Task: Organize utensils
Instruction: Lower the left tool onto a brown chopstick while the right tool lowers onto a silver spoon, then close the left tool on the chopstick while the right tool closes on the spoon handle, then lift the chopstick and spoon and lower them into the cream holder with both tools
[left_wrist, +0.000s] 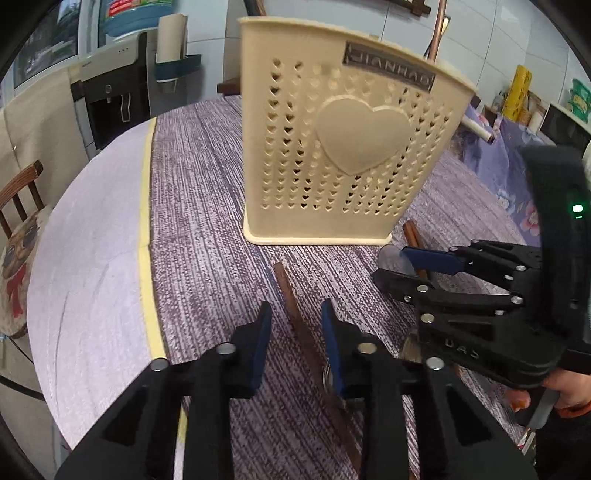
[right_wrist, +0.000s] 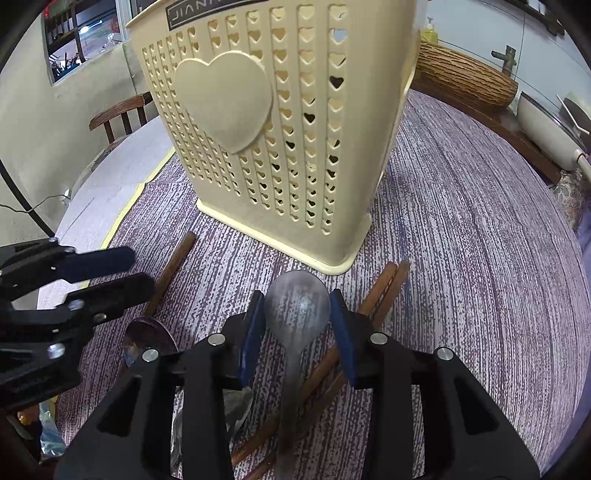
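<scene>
On a table covered in a purple woven-pattern cloth (right_wrist: 461, 258), a person is working two hand-held black grippers with blue pads to tidy scattered cutlery into a tall cream plastic utensil holder pierced with small hearts and bearing a large raised heart (right_wrist: 273, 122), which is standing upright at the middle of the table, just beyond the utensils.

The right gripper (right_wrist: 297, 317) is straddling the bowl of a dull grey metal spoon (right_wrist: 297, 306), its jaws standing partly open with the pads close beside the bowl; whether they are pressing on it cannot be told. The spoon is lying across a pair of brown wooden chopsticks (right_wrist: 384, 284), probably why it is being taken first.

The left gripper (left_wrist: 295, 325) is hanging over a single dark brown wooden chopstick (left_wrist: 291, 306), jaws narrowed but apart, the stick lying between them and nearer the right-hand pad, seemingly lined up for a pinch across its width. A second shiny metal spoon (right_wrist: 147, 339) is resting beside it, partly hidden by the left gripper.

No utensil is visibly in the holder yet; sorting appears to be at its start.
</scene>
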